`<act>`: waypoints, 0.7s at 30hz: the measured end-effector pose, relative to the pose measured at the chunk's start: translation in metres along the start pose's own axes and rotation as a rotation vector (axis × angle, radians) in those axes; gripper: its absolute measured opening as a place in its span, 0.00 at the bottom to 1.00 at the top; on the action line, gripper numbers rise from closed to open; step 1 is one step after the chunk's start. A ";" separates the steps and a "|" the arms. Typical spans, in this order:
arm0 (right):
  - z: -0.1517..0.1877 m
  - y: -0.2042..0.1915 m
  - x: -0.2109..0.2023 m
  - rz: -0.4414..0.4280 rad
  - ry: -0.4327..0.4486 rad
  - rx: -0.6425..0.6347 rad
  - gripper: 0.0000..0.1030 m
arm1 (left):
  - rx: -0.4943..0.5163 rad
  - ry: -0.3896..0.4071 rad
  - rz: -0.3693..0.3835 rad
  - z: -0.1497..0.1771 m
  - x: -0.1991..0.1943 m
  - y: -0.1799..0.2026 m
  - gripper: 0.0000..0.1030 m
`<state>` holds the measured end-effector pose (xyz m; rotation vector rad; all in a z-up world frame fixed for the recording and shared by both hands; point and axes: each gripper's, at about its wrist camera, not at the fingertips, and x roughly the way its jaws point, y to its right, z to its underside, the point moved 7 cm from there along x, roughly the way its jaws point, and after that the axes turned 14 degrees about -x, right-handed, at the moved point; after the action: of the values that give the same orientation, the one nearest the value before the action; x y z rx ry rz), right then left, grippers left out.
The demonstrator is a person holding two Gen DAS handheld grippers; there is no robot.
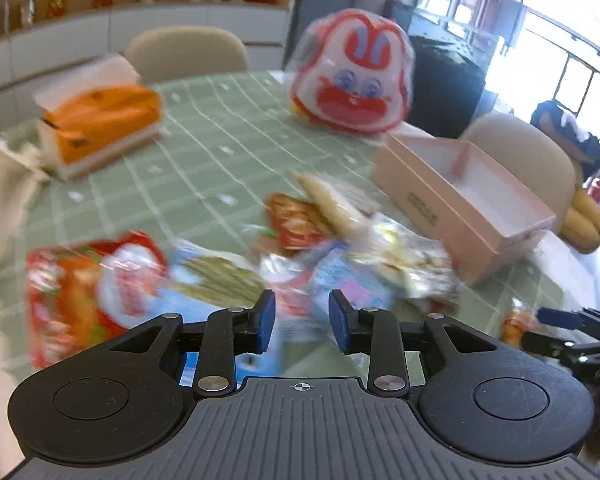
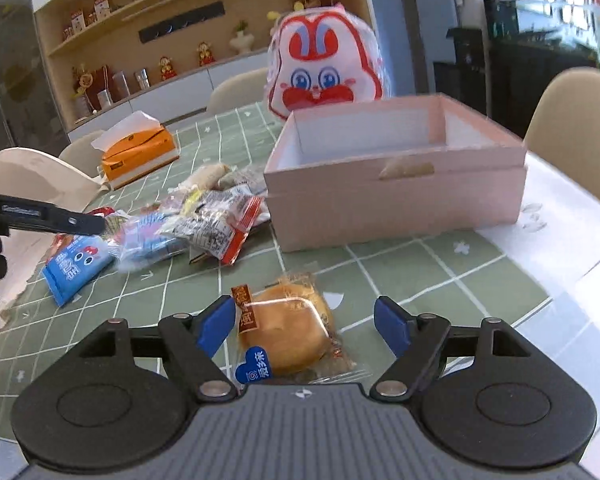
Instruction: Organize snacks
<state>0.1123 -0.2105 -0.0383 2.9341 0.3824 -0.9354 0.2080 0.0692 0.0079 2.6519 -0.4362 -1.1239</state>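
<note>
A pile of wrapped snacks [image 1: 340,236] lies on the green checked tablecloth; it also shows in the right wrist view [image 2: 204,224]. An open, empty pink box [image 2: 396,184] stands to the right of the pile, also seen in the left wrist view [image 1: 464,204]. My left gripper [image 1: 302,320] is open above the near edge of the pile, nothing between its fingers; that view is blurred. My right gripper [image 2: 305,322] is open, its fingers on either side of a wrapped round bun [image 2: 288,332] lying on the cloth. The left gripper's finger [image 2: 52,218] shows at left over the pile.
A rabbit-face bag [image 2: 324,68] stands behind the box. An orange tissue box [image 2: 140,152] sits at the far left of the table. A red snack bag [image 1: 84,292] and a blue packet [image 2: 76,268] lie at the pile's left. Beige chairs surround the table.
</note>
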 end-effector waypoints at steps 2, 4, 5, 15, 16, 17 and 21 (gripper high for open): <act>0.001 0.008 0.001 0.007 -0.004 0.048 0.75 | -0.035 0.010 -0.056 -0.007 0.001 -0.021 0.33; 0.003 0.016 -0.001 -0.002 0.014 0.103 0.75 | -0.090 -0.007 -0.082 -0.011 0.006 -0.043 0.33; 0.003 0.020 -0.002 -0.003 0.022 0.127 0.75 | -0.106 -0.018 -0.094 -0.011 0.008 -0.050 0.33; 0.005 0.024 -0.008 0.022 0.044 0.176 0.75 | -0.034 0.001 -0.124 -0.006 0.002 -0.047 0.33; 0.005 0.025 -0.007 0.014 0.037 0.177 0.75 | -0.031 -0.005 -0.119 -0.005 0.006 -0.048 0.33; 0.005 0.024 -0.008 0.013 0.041 0.177 0.75 | -0.025 -0.007 -0.126 -0.003 0.010 -0.049 0.33; 0.007 0.025 -0.012 0.062 0.048 0.182 0.75 | -0.001 0.012 -0.131 -0.002 0.012 -0.051 0.33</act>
<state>0.1053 -0.2377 -0.0382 3.1161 0.2166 -0.9407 0.2265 0.1124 -0.0154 2.7194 -0.2634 -1.1429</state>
